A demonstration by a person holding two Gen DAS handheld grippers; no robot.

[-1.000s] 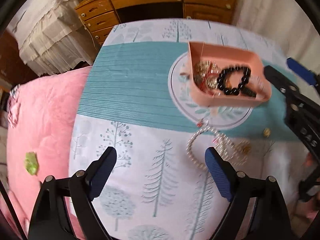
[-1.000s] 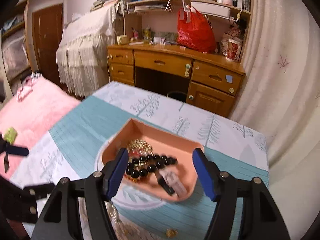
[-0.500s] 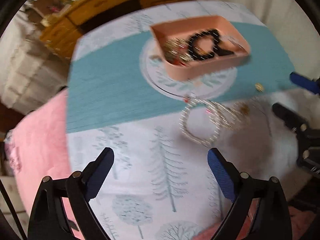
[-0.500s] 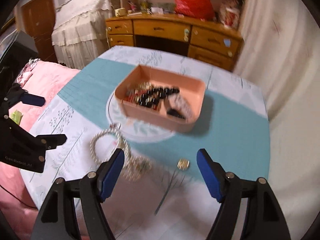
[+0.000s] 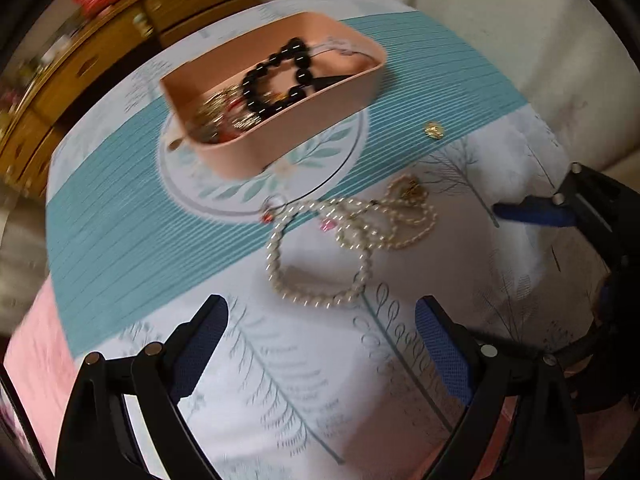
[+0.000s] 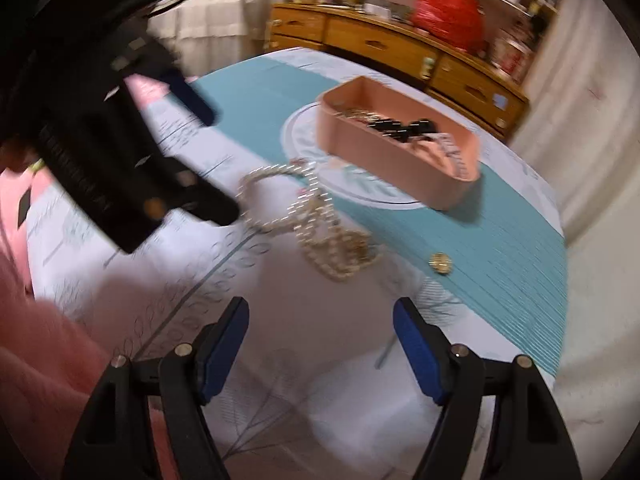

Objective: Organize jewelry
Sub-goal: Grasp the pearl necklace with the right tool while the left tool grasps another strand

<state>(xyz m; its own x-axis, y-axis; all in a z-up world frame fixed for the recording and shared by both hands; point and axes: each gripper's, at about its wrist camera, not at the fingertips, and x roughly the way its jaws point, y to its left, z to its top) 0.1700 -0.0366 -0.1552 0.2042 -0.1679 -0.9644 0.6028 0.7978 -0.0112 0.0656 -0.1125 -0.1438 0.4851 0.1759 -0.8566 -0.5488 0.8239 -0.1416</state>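
Observation:
A pink tray point(image 5: 304, 132) point(image 6: 384, 160) stands on the round print in the cloth's teal band. It holds a black bead bracelet point(image 5: 280, 76), gold pieces point(image 5: 224, 112) and more. A tangled pearl necklace point(image 5: 320, 256) point(image 6: 316, 216) lies on the cloth just in front of the tray. A small gold piece point(image 5: 433, 131) point(image 6: 440, 263) lies alone to its right. My left gripper point(image 5: 320, 344) point(image 6: 210, 152) hangs open just short of the pearls, nothing between its fingers. My right gripper point(image 6: 322, 344) is open and empty too, right of the pearls.
The patterned tablecloth point(image 5: 280, 380) covers a round table whose edge point(image 6: 560, 264) falls away at the right. A pink quilt point(image 5: 32, 360) lies at the left. A wooden desk with drawers point(image 6: 400, 52) and a red bag point(image 6: 448, 12) stand behind.
Both grippers came down toward the cloth. The right one drew back from over the tray to the near side of the pearls. The left view rolled, and the pearls now lie between its fingers' line.

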